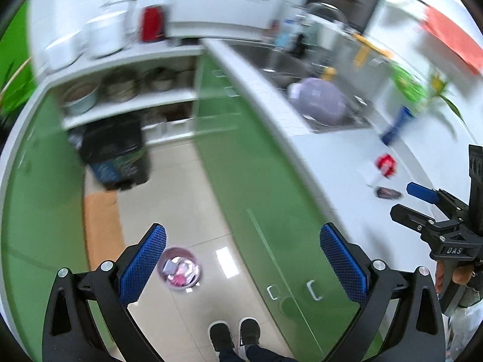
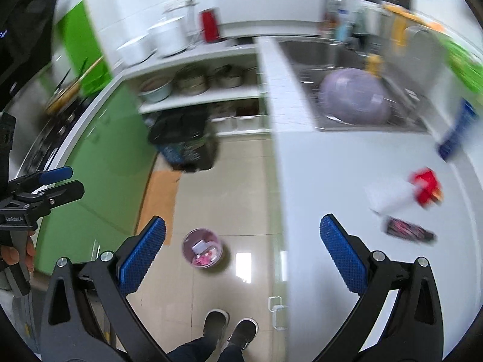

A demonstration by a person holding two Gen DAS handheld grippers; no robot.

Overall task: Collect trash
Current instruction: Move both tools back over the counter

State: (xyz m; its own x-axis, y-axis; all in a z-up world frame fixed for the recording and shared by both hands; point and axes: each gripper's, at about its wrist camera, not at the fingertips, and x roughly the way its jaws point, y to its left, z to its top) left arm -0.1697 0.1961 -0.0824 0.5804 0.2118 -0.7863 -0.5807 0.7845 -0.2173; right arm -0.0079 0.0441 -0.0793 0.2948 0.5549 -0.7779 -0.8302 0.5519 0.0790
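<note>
Green-fronted kitchen, blurred red wrapper (image 2: 426,189), white paper (image 2: 388,196), dark packet (image 2: 409,230) on counter (image 2: 332,181), both hand-held grippers (image 1: 241,259) (image 2: 241,256) wide open, empty

Bin (image 2: 203,248) on floor (image 2: 229,187), left of counter (image 2: 332,181). On counter: crumpled wrapper (image 2: 426,185), paper (image 2: 389,195) touching it, packet (image 2: 409,230) nearer. Sink (image 2: 314,54) behind w/ bowl (image 2: 354,96) in it.

Beige tiled floor (image 2: 229,181) seen below, glare patches noted. Green cabinet fronts (image 1: 256,181) at 3 o'clock, open white shelving (image 2: 199,96) at 12, white walls blurred.
</note>
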